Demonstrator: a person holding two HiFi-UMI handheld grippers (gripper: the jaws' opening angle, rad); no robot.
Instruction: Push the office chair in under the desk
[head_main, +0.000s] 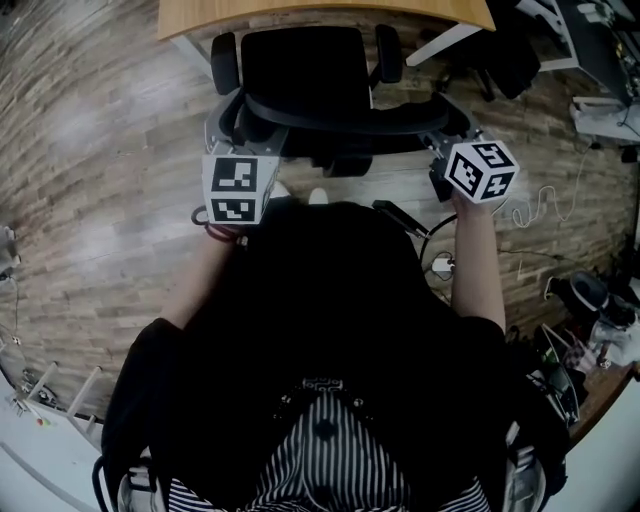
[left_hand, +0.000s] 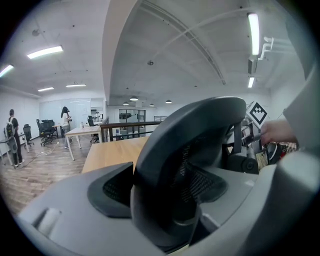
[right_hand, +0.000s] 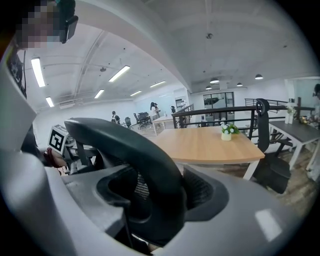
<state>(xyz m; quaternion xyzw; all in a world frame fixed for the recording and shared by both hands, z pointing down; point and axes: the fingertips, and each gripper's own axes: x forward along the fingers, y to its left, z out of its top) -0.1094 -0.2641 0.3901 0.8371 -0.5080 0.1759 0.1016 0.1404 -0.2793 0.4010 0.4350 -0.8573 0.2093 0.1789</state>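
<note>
Clamping office chair (head_main: 305, 70) backrest rim at both ends: left gripper (left_hand: 161, 189) and right gripper (right_hand: 162, 195) jaws wide, pressed on rim; chair at desk (head_main: 300, 12) near edge.

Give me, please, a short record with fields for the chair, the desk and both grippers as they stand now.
chair: black, faces the desk, seat mostly out from under it
desk: wooden top, white legs, small potted plant on it
left gripper: closed on chair's back rim, left end
right gripper: closed on back rim, right end
task: push not finished
</note>
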